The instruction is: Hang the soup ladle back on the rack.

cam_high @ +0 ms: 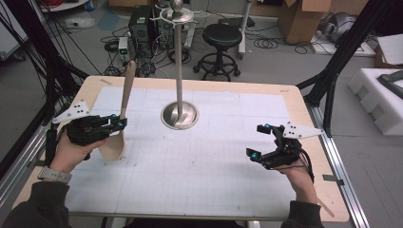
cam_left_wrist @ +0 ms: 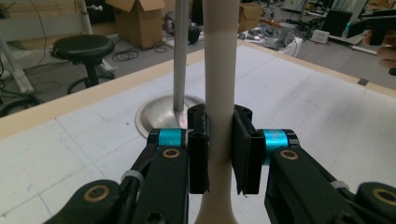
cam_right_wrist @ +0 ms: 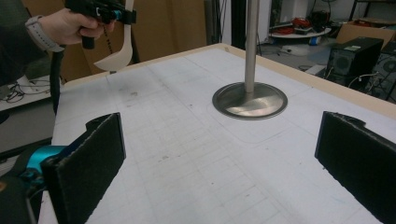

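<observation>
High view, spoon: a pale wooden spoon (cam_high: 121, 114) is held upright by its handle near the left edge of the desk (cam_high: 304, 111), bowl downward and just above the surface.
High view, left gripper: the left gripper (cam_high: 119, 124) is clamped on the spoon handle just above the bowl.
High view, right gripper: the right gripper (cam_high: 259, 141) is held wide apart with nothing between its pads, near the right edge of the desk.
High view, stand: a metal stand (cam_high: 179, 61) with a round polished base, a slim pole and small hooks under a knob is set near the far edge, at mid-width.
High view, risk: the long handle could be knocked against the pole or hooks if it is swung toward the stand, since the tip reaches high.
Left gripper view, grip: the smooth, rounded handle (cam_left_wrist: 219, 93) is pinched between two flat black pads (cam_left_wrist: 198, 154); a slip or a twist is judged possible because little of the round shaft is touched.
Left gripper view, stand: the shiny base (cam_left_wrist: 163, 114) is seen just behind the handle.
Right gripper view, pads: matte, foam-like black pads (cam_right_wrist: 93, 158) are seen well apart over the white gridded mat (cam_right_wrist: 196, 158).
Right gripper view, risk: the dished base (cam_right_wrist: 250, 100) could be nudged by the free gripper if it is moved forward carelessly.
</observation>
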Demonstrator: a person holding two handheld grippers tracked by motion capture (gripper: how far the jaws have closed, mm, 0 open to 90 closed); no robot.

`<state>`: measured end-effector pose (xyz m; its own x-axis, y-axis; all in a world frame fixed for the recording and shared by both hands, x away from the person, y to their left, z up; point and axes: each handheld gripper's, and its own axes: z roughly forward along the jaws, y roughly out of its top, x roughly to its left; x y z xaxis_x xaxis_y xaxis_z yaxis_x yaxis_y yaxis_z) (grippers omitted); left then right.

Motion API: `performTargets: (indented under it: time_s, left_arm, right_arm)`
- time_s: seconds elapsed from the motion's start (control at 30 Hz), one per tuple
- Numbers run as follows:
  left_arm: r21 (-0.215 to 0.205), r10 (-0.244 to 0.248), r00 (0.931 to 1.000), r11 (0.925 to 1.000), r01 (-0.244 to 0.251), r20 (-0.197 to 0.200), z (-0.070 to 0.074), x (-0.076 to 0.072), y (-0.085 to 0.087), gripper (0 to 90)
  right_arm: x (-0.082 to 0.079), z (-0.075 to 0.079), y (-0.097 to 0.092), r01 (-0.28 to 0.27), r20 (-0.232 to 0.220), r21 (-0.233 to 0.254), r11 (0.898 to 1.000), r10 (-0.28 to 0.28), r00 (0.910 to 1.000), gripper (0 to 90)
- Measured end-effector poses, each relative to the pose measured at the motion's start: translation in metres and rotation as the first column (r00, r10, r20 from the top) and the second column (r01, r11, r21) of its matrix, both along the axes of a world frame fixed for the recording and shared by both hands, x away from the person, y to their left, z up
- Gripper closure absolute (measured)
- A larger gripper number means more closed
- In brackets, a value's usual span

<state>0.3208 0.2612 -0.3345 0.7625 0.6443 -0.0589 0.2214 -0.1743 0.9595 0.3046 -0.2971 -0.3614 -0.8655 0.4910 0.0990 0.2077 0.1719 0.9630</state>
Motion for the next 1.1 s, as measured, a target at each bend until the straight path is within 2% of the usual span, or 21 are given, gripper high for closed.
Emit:
performTargets:
  time_s: [0.13,0.5,0.77,0.93,1.1]
  left_arm:
    - [-0.002,0.001,0.9997,1.0,-0.001,0.025,0.009,0.002,-0.006,77.7]
    - [-0.025,0.022,0.9984,0.9995,-0.021,0.053,0.029,0.009,-0.021,77.7]
    - [-0.025,0.005,0.999,0.9997,-0.004,0.045,0.04,0.019,-0.028,77.7]
    - [0.002,0.013,0.9988,0.9999,-0.013,0.047,0.045,0.028,-0.032,77.7]
    - [-0.003,0.016,0.9988,0.9999,-0.016,0.046,0.051,0.037,-0.03,77.7]
  right_arm:
    - [0.0,0.0,-0.001,0.001,0.002,0.003,1.0,-0.001,1.0,0.6]
    - [-0.001,0.001,-0.003,0.002,0.004,0.015,1.0,-0.002,1.0,0.6]
    - [-0.001,0.002,-0.004,0.001,0.009,0.023,1.0,-0.001,1.0,0.6]
    - [-0.002,0.003,-0.005,0.004,0.008,0.028,1.0,-0.005,1.0,0.7]
    - [-0.002,0.002,-0.004,-0.001,0.01,0.021,1.0,0.001,1.0,0.6]
